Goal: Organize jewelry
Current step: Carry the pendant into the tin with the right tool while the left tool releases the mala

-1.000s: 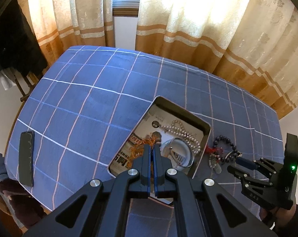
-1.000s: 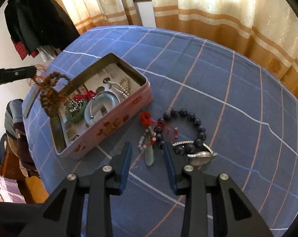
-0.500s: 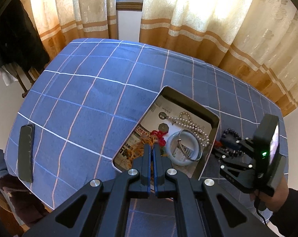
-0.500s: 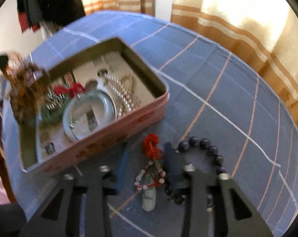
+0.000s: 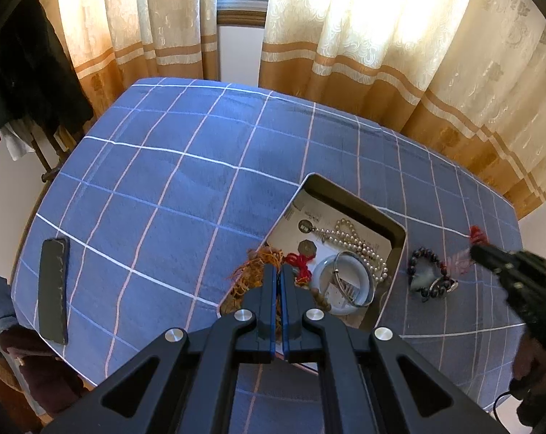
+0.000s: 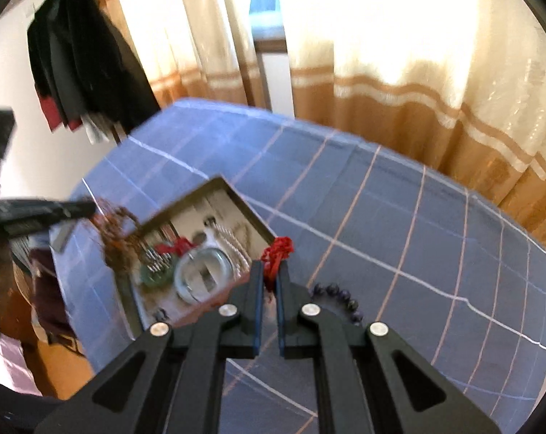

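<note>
An open tin box point(image 5: 395, 231) point(image 6: 236, 197) on the blue checked table holds a pearl necklace point(image 5: 359, 242), a pale bangle point(image 5: 345, 282) and a red knot. My left gripper point(image 5: 280, 271) is shut on a brown bead bracelet with orange tassel point(image 5: 254, 275) point(image 6: 114, 235), held above the box's near left corner. My right gripper point(image 6: 269, 271) point(image 5: 489, 253) is shut on a red-knot pendant necklace point(image 6: 278, 249) point(image 5: 477, 235), lifted off the table right of the box. A dark bead bracelet with a watch point(image 5: 431, 278) point(image 6: 338, 296) lies on the cloth.
A black comb-like bar point(image 5: 54, 289) lies at the table's left edge. Curtains point(image 5: 381, 36) hang behind the table. Dark clothes point(image 6: 88, 61) hang on a rack at the left. The cloth point(image 5: 186, 181) is bare left of the box.
My right gripper closed on the red-knot pendant necklace and lifted it off the table. My left gripper rose a little, still holding the tasselled bracelet over the box.
</note>
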